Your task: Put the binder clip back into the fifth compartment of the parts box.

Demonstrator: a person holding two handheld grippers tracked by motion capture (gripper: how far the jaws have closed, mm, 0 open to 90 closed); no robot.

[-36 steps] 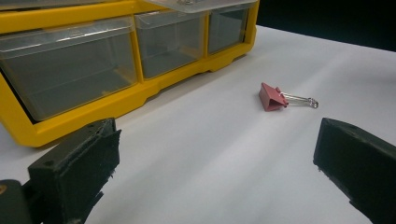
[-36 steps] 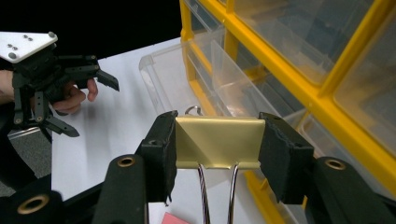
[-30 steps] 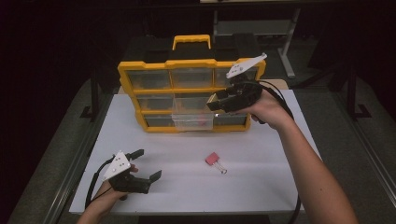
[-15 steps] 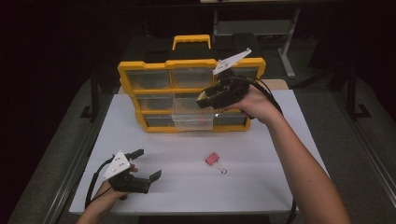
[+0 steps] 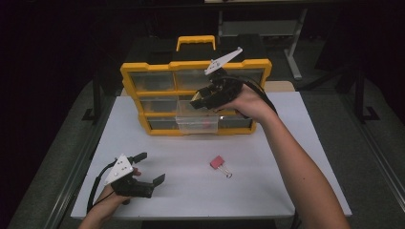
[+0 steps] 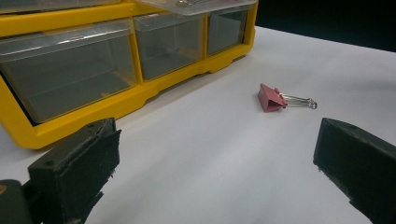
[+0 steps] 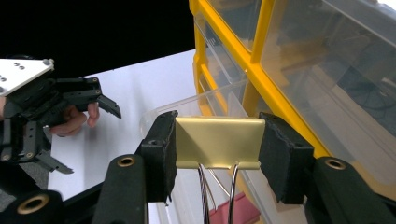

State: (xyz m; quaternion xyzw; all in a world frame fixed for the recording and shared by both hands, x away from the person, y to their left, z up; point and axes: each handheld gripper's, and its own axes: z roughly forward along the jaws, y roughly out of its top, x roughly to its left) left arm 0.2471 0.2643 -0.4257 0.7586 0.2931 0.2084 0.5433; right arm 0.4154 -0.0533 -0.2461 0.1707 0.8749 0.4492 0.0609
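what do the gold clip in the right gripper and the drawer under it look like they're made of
Gold clip: looks like sheet metal with a smooth satin brass-coloured finish and soft glare; its wire handles look like bare shiny steel. Drawer: probably clear glossy plastic, since the red clip inside shows through its wall.

This is looking like a lab or workshop test bench, with darkness lying all around the lit work area. A white table (image 5: 296,191) is standing on a grey floor, metal frame legs (image 5: 292,52) of other benches are showing behind it, and a yellow parts organizer (image 5: 157,71) with clear drawers is sitting on the table.
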